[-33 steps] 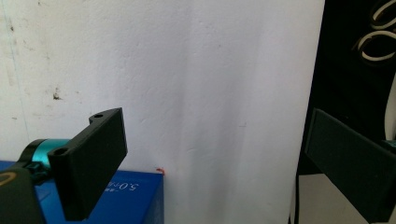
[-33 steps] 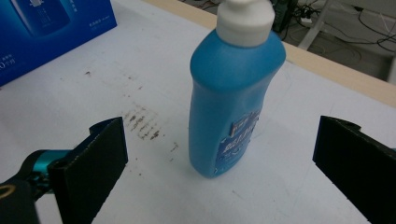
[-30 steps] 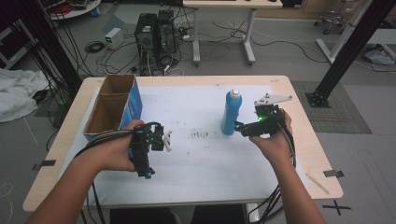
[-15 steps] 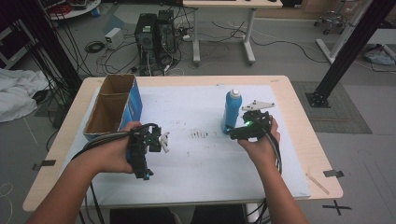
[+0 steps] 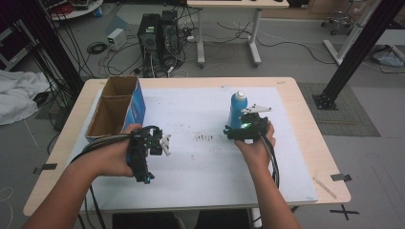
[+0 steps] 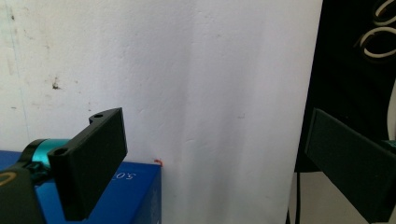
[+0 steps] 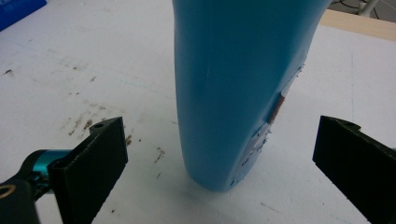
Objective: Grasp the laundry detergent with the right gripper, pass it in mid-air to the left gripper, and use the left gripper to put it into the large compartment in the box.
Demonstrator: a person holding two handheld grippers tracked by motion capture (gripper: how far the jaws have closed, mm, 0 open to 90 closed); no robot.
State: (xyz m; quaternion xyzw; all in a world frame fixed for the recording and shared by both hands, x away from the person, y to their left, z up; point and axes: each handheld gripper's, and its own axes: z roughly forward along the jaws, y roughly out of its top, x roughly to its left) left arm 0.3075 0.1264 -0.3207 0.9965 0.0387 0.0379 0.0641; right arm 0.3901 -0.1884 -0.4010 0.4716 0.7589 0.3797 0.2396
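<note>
White table sheet [image 5: 200, 162]; right gripper [image 7: 219, 154] spread wide around upright blue bottle [image 7: 243, 84]; smooth plastic, likely slippery, top-heavy; grip low-mid body.

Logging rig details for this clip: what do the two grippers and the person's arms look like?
Both the left gripper and the right gripper are black, each with flat rectangular black jaws and a teal fitting at the jaw base. Black cables trail from each. The right one carries a grey three-cornered plate and a green light. The forearms are bare, without sleeves.
</note>
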